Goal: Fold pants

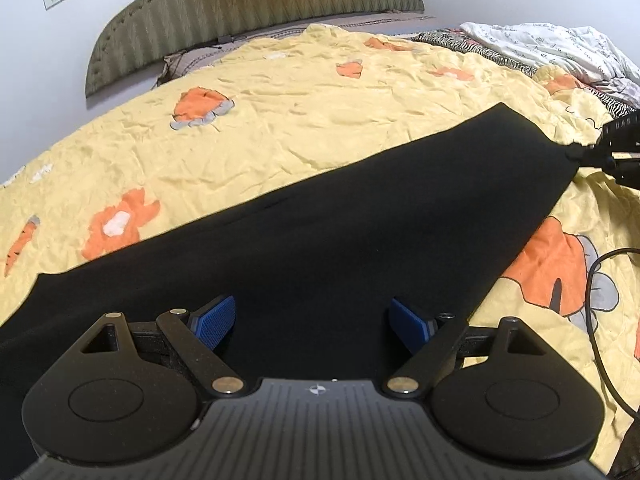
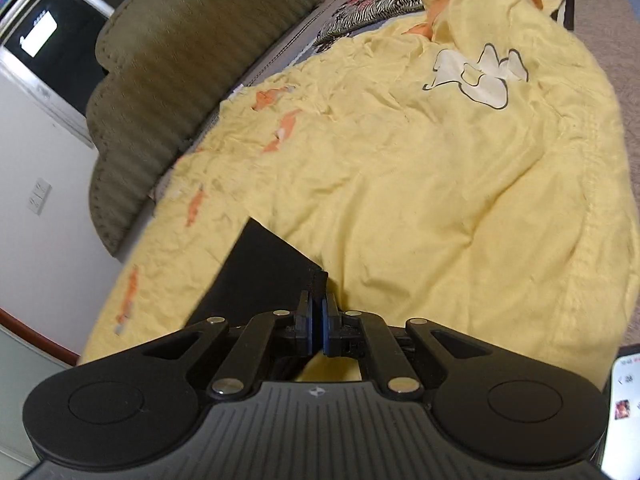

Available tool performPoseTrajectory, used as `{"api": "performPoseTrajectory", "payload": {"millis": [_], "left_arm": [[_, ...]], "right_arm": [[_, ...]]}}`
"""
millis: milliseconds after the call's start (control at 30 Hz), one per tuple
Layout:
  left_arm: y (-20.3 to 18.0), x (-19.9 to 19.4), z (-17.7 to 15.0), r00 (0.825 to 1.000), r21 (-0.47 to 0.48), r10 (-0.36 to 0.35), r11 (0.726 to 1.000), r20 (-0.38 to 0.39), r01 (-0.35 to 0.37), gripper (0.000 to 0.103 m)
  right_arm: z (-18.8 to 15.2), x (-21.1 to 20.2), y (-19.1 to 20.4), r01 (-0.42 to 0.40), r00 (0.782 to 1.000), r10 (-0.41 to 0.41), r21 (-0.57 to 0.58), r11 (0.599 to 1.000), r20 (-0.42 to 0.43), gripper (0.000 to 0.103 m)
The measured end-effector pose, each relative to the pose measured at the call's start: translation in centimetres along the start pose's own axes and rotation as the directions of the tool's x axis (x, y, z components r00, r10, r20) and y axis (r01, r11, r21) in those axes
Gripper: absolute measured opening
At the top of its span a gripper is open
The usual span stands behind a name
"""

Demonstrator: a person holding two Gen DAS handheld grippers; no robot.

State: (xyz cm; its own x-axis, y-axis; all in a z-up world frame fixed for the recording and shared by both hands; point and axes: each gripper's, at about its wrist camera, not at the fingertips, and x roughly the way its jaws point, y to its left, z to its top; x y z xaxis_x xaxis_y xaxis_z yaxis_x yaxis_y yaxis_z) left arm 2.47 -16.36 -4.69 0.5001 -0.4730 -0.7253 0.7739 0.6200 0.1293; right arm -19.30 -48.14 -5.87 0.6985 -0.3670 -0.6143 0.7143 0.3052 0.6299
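Black pants [image 1: 320, 240] lie flat as a long band across the yellow bedspread [image 1: 280, 120], from lower left to upper right. My left gripper [image 1: 312, 320] is open, its blue pads [image 1: 216, 318] spread just above the near part of the pants. My right gripper [image 2: 319, 312] is shut on a corner of the pants [image 2: 264, 268]. It shows at the right edge of the left wrist view [image 1: 600, 148], pinching the far end's corner.
A green padded headboard [image 1: 260, 4] stands against the wall. Crumpled white and zebra-print bedding [image 1: 552, 48] lies at the far right. A black cable [image 1: 596, 320] runs over the bedspread on the right. A phone [image 2: 626, 412] shows at the lower right.
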Motion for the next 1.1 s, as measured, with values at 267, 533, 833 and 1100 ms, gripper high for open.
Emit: {"api": "performPoseTrajectory", "payload": {"millis": [267,533,833,1100], "left_arm": [[2.7,-2.3,-0.1,0.998,-0.032,0.058,0.998,0.013,-0.058,0.087],[8.2,-4.4,-0.1,0.993,-0.125,0.114,0.986,0.0,-0.113,0.087],[13.6,-4.4,2.9,0.998,-0.11,0.055,0.992,0.003,-0.054,0.085],[12.7,-0.5,5.3,0.977,0.178,-0.214,0.96,-0.025,0.215,0.08]], "right_arm": [[0.0,-2.2,4.2,0.237,0.957,-0.211,-0.117,0.964,0.201,0.017],[-7.8,3.2,21.9,-0.301,0.946,0.224,-0.889,0.344,-0.234,0.069],[-11.8,10.6,26.8,-0.556,0.828,0.046,-0.83,-0.052,-0.558,0.051],[-9.9,12.4,25.9,-0.661,0.75,-0.086,-0.75,-0.04,-0.656,0.037]]}}
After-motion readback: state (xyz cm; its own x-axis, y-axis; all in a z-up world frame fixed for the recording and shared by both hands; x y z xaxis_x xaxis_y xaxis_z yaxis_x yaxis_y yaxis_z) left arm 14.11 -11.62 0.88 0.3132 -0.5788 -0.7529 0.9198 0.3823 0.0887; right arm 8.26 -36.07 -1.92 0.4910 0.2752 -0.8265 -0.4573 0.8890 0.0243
